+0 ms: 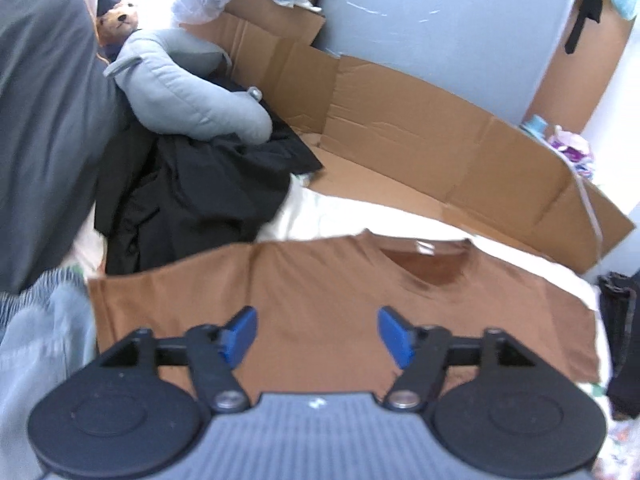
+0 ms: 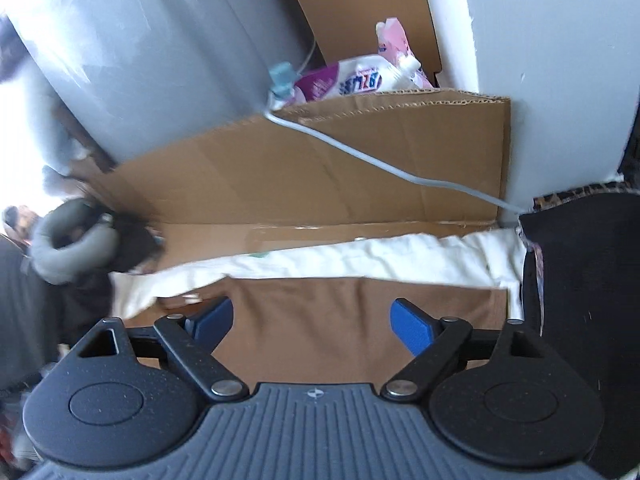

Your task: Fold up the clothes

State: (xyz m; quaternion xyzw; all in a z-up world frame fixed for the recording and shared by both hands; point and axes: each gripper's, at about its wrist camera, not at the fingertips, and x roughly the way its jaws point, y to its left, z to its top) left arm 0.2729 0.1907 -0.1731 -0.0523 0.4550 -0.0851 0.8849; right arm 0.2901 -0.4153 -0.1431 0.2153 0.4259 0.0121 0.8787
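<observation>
A brown T-shirt lies flat on a white sheet, collar at the far side and both short sleeves spread out. My left gripper hovers over its chest, open, blue pads wide apart with nothing between them. In the right wrist view the same brown T-shirt fills the space under my right gripper, which is also open and empty. The white sheet shows just beyond the shirt's far edge.
A pile of black clothes and a grey neck pillow sit at the far left, with a teddy bear behind. Flattened cardboard lines the back. A grey cable crosses the cardboard; dark fabric stands at the right.
</observation>
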